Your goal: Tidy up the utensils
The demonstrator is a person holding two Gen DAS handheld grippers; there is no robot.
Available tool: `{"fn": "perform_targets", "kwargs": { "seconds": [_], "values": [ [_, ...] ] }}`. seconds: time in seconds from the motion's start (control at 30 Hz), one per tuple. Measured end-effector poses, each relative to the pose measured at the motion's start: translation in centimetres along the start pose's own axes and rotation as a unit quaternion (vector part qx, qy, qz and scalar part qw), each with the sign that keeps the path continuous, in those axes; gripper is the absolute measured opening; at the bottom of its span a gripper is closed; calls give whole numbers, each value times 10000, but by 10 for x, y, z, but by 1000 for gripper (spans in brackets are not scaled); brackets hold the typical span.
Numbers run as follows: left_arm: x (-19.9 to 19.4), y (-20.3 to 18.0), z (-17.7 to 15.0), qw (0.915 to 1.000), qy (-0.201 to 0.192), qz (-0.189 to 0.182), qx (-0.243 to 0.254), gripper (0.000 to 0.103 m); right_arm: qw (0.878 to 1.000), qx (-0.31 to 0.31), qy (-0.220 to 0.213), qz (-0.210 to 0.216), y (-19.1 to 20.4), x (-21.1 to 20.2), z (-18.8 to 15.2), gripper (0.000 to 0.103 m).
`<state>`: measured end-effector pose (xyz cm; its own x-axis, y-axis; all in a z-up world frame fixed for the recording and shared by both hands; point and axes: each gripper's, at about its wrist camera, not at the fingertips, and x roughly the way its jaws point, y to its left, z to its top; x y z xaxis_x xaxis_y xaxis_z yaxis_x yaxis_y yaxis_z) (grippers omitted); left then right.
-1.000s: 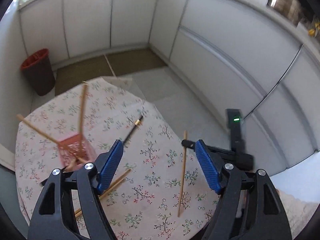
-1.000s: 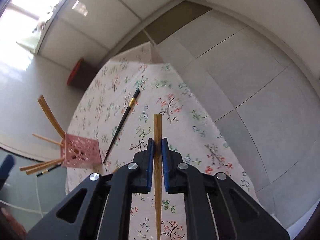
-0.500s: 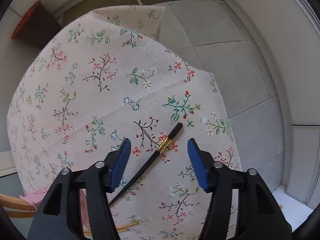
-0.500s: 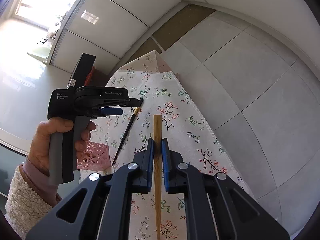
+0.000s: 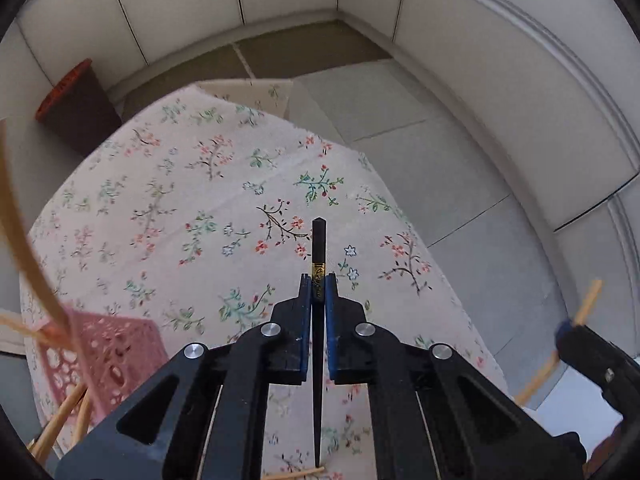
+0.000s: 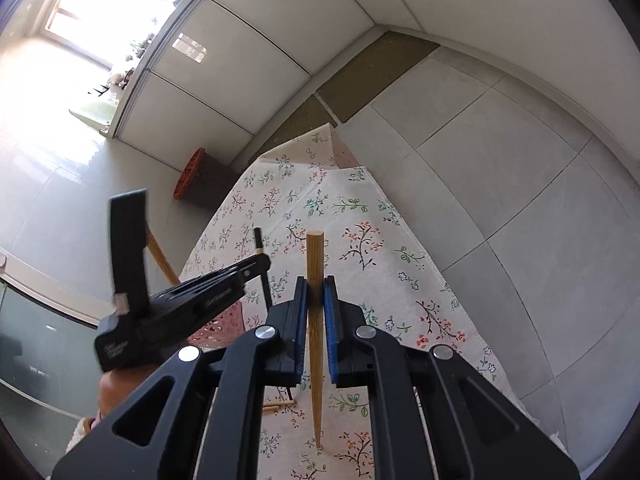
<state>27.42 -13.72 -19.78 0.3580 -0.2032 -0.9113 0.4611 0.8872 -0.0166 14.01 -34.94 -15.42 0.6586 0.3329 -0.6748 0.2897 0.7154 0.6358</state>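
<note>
My left gripper [image 5: 318, 280] is shut on a black chopstick [image 5: 318, 240] with a gold band and holds it lifted over the floral tablecloth [image 5: 180, 200]. The left gripper also shows in the right wrist view [image 6: 262, 262], with the black chopstick [image 6: 258, 236] in it. My right gripper [image 6: 315, 284] is shut on a wooden chopstick [image 6: 314, 256], its tip pointing down near the cloth. A pink perforated holder [image 5: 108, 356] stands at lower left with several wooden chopsticks [image 5: 16, 216] leaning in it.
A dark bin with a red rim [image 5: 76, 104] stands on the floor beyond the table. A loose wooden chopstick [image 6: 276, 405] lies on the cloth near me. The table edge drops to grey floor tiles [image 5: 460, 176] on the right.
My left gripper has shut on the black chopstick and lifted it off the cloth; half a second ago it was open above it. The right gripper still holds the wooden chopstick.
</note>
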Motion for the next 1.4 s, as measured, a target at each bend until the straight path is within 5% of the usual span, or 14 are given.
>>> {"fn": "perform_targets", "kwargs": {
  "seconds": [0.37,0.67,0.8,0.93,1.1,1.27,1.4],
  "values": [
    [-226,43,-88,9749,-2059,-504,-683,6,9912,-1015,-845,35,103,-89,-18,8],
    [-330,100,-89,9422,-3189,77,-1025,6,9724,-1725,-1455,587,210,-135,14,8],
    [-333,120,-71,9313,-3407,297,-1255,6,9621,-2086,-1626,668,247,-126,24,8],
    [-309,134,-56,9313,-3353,339,-1379,6,9569,-2319,-1591,727,270,-102,31,8],
    [-253,145,-45,9391,-3094,281,-1469,6,9484,-2672,-1557,703,281,-57,30,8],
    [-203,142,-46,9561,-2543,4,-1457,12,9373,-3074,-1499,663,281,-24,13,8],
    [-222,149,-70,9418,-2860,-251,-1747,17,9270,-3373,-1486,700,285,-12,0,8]
  ]
}}
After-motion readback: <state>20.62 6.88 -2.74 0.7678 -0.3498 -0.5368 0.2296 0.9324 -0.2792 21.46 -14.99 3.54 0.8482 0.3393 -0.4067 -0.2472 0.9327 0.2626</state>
